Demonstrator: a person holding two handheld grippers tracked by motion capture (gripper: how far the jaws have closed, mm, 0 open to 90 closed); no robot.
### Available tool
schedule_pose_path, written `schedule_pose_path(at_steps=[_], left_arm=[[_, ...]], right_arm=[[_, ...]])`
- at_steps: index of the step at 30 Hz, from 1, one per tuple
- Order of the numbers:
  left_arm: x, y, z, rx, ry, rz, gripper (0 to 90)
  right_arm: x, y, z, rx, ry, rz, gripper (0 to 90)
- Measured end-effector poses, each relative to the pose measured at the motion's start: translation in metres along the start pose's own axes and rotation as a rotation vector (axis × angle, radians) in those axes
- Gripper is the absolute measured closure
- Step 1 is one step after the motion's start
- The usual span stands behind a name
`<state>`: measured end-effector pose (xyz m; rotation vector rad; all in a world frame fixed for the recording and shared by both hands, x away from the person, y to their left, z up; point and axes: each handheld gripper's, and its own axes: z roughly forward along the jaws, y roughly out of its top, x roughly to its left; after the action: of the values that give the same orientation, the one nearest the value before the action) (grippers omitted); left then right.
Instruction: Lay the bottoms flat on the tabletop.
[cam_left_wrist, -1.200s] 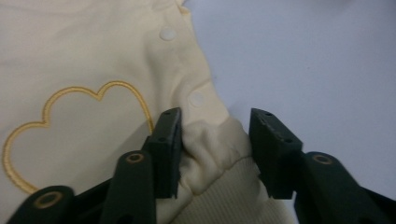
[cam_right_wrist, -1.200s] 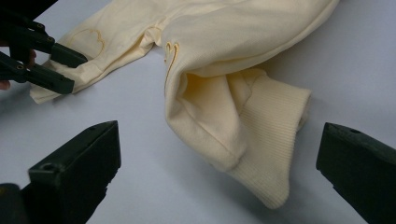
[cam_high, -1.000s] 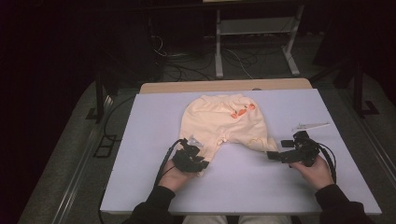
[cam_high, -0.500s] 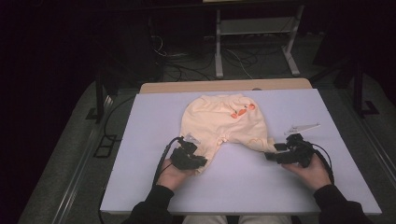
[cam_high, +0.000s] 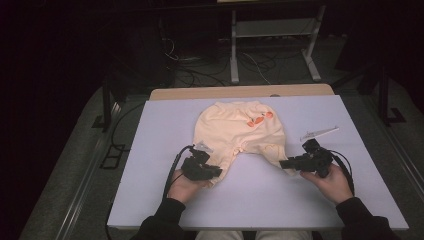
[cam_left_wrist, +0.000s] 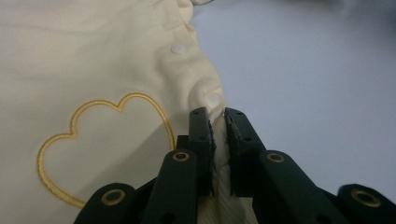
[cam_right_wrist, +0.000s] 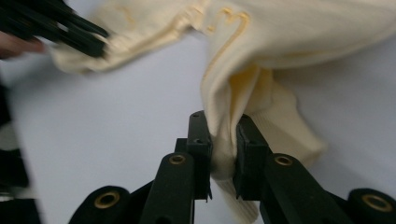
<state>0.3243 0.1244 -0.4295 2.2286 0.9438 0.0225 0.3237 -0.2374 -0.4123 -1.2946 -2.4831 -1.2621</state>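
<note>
- A pale yellow garment (cam_high: 239, 132) lies spread at the centre of the table (cam_high: 150, 150) in the high view, waist toward the top of the frame, two short legs pointing down.
- Orange marks (cam_high: 260, 119) sit on the garment's upper right part.
- The left gripper (cam_high: 212, 172) is at the lower left leg end, held by the left hand (cam_high: 184, 186) coming in from the bottom edge.
- In the left gripper view, its jaws are clamped on the garment's (cam_left_wrist: 93, 70) edge, with fabric pinched between them at lower centre; a gold outline shape (cam_left_wrist: 100, 140) is stitched at the left, and a snap (cam_left_wrist: 178, 48) shows along the hem above.
- The right gripper (cam_high: 287, 163) is at the lower right leg end, held by the right hand (cam_high: 330, 180) at the right of the high view.
- In the right gripper view, its jaws are clenched on a bunched fold of the garment (cam_right_wrist: 280, 51), which rises toward the upper right; the left gripper (cam_right_wrist: 100, 44) shows blurred in the upper left corner, at the other leg end.
- A thin clear stick-like thing (cam_high: 319, 132) lies on the table just above the right gripper; what it is cannot be told.
</note>
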Motion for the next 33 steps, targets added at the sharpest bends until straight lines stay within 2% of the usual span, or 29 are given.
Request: schedule_pose_path(at_steps=[4, 6, 8, 9, 11, 15, 20, 25, 28, 33], left_arm=[[0.002, 0.001, -0.001, -0.003, -0.008, -0.002, 80.1], [0.002, 0.001, -0.001, -0.003, -0.008, -0.003, 80.1], [0.002, 0.001, 0.0, 0.0, -0.009, -0.002, 80.1], [0.002, 0.001, 0.0, 0.001, -0.008, -0.001, 80.1], [0.002, 0.001, 0.001, 0.001, -0.008, -0.001, 80.1], [0.002, 0.0, 0.001, 0.006, -0.01, -0.007, 80.0], [0.003, 0.0, 0.002, 0.007, -0.01, -0.008, 79.9], [0.003, 0.0, 0.002, 0.006, -0.01, -0.009, 79.9], [0.003, 0.0, 0.001, 0.005, -0.011, -0.009, 79.9], [0.003, 0.0, 0.001, 0.005, -0.01, -0.009, 79.9]], right_arm=[[0.004, 0.011, -0.004, -0.05, 0.116, 0.023, 78.1], [0.005, 0.016, -0.005, -0.064, 0.12, 0.019, 78.1], [0.002, 0.02, -0.004, -0.06, 0.084, 0.008, 78.1], [-0.001, 0.02, -0.002, -0.053, 0.044, -0.001, 78.1], [-0.008, 0.02, 0.0, -0.049, 0.011, 0.004, 78.1], [-0.023, 0.018, -0.001, -0.041, -0.088, 0.014, 78.0], [-0.047, 0.011, 0.005, -0.018, -0.164, 0.07, 78.0], [-0.057, 0.009, 0.014, 0.022, -0.243, 0.058, 77.8], [-0.058, 0.009, 0.019, 0.034, -0.266, 0.043, 77.7], [-0.059, 0.007, 0.02, 0.026, -0.267, 0.048, 77.1]])
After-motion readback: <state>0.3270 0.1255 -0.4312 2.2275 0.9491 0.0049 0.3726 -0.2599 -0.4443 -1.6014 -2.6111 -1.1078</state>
